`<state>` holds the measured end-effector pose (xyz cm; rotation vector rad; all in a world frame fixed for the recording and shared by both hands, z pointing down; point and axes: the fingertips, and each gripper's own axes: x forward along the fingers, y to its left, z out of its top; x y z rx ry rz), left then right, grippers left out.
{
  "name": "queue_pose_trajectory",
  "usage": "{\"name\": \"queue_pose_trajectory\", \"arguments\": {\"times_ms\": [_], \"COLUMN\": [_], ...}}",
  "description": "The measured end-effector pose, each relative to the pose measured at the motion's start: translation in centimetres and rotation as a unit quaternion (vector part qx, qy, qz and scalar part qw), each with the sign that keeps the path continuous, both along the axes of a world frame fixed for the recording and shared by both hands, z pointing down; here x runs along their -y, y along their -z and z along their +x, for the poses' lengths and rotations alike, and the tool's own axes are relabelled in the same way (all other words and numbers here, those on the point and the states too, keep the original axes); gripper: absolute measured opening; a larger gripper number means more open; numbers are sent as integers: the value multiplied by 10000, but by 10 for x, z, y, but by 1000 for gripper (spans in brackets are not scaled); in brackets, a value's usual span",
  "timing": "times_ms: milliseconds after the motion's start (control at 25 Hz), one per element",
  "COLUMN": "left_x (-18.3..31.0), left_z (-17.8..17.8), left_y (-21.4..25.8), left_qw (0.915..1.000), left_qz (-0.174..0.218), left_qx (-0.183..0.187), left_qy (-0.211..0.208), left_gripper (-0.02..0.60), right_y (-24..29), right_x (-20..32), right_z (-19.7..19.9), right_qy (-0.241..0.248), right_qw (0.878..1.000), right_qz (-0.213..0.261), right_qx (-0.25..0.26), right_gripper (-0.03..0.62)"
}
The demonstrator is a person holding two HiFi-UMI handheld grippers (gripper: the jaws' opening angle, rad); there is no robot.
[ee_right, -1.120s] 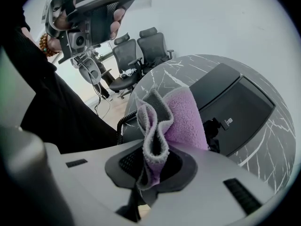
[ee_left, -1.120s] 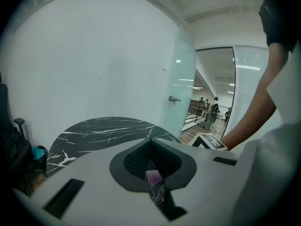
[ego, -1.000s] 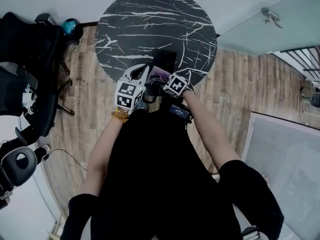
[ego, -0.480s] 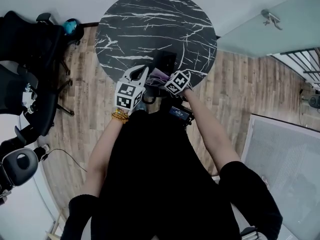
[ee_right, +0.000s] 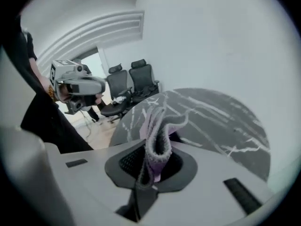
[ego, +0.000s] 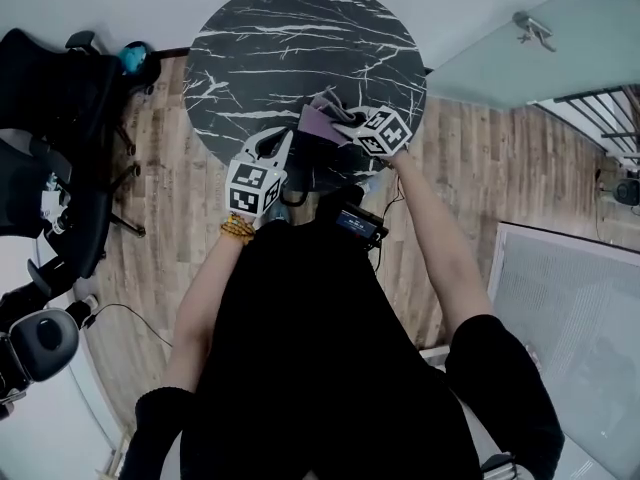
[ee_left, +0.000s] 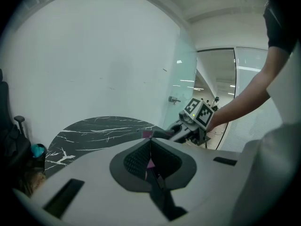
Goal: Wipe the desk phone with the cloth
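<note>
Table (ego: 300,38): round, black marble with white veins, on a wood floor.
Right gripper (ego: 345,128): over the table's near edge, toward its right side. Its jaws are clamped on the cloth.
Cloth (ego: 320,120): purple-grey and folded into a loop, pinched at its near end. Its long axis follows the line of the jaws. The free end points away from the gripper, leftward across the table's near edge, and is raised off the top.
Left gripper (ego: 278,146): at the table's near rim, left of the cloth. Its jaws are pressed together, tips aimed in over the table. A thin purple sliver shows at the seam, and I cannot tell what it is.
Phone (ego: 328,160): only a dark block on the table's near edge, just below the cloth and largely covered. I cannot tell which way it faces.
Chairs (ego: 60,98): black, on the floor left of the table.
</note>
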<state>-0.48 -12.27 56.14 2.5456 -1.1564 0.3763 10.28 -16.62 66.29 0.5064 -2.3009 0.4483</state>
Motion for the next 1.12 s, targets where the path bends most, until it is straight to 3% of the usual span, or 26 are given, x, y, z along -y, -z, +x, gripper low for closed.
{"name": "queue_pose_trajectory", "arguments": {"times_ms": [80,200,280,320,480,640,1120], "left_x": [-1,0,1,1,-1,0,2], "left_z": [4,6,6,6,6,5,4], "left_y": [1,2,0,0,-1,-1,-8], "left_qw": [10000,10000,10000,10000,10000,10000,9999], "left_qz": [7,10,0,-10,-46,-71,-139], "left_qx": [1,12,20,19,14,15,33], "left_qy": [-34,-54,-37,-23,-15,-12,-82], "left_gripper": [14,14,14,14,14,14,14], "right_y": [26,61,67,61,-1,-42,-57], "right_x": [32,60,65,62,30,6,-2], "right_z": [11,22,23,22,12,10,10], "right_qy": [-220,-487,-518,-456,-41,57,-74], "right_qw": [9945,9677,9511,9489,9641,9753,9901], "right_qz": [971,2331,2834,2871,2107,1336,423], "right_qx": [-316,-826,-1109,-1231,-1618,-1758,-1334], "right_gripper": [55,55,55,55,55,55,55]}}
